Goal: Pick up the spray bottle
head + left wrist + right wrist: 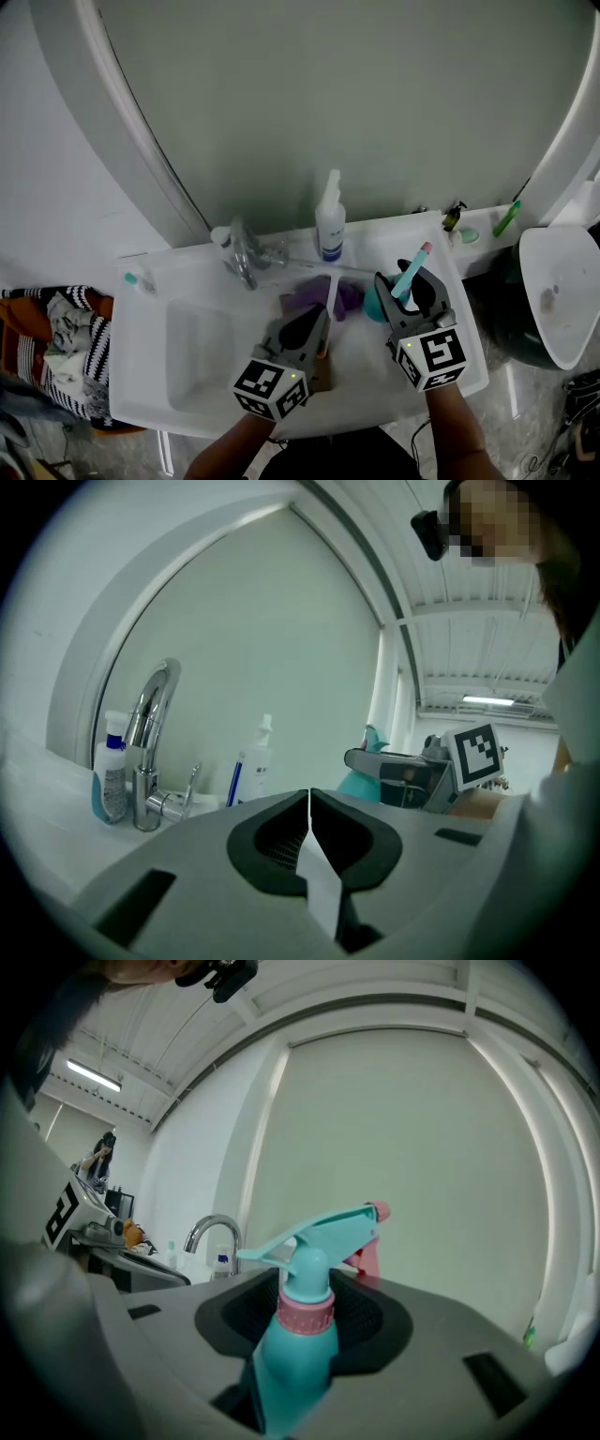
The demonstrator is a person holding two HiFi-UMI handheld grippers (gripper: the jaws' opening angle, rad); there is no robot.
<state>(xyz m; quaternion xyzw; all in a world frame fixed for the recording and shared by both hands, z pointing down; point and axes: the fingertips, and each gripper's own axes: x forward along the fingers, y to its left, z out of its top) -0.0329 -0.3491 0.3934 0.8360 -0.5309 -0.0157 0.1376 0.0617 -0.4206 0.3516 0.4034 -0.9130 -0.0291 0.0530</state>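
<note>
A large arched mirror (356, 103) fills the upper part of the head view, and a white sink (192, 352) sits below it across the lower centre. Over the sink's right side, the right gripper (408, 286) pinches the teal spray bottle (411, 270) by its body. The bottle stands upright between the jaws, with its pink collar and trigger head above them. Left of it, at lower centre, the left gripper (317, 319) has its jaws pressed together on nothing. A chrome faucet (246, 261) and a white bottle (330, 230) stand on the sink's back ledge. A purple cloth (345, 298) lies between the grippers.
</note>
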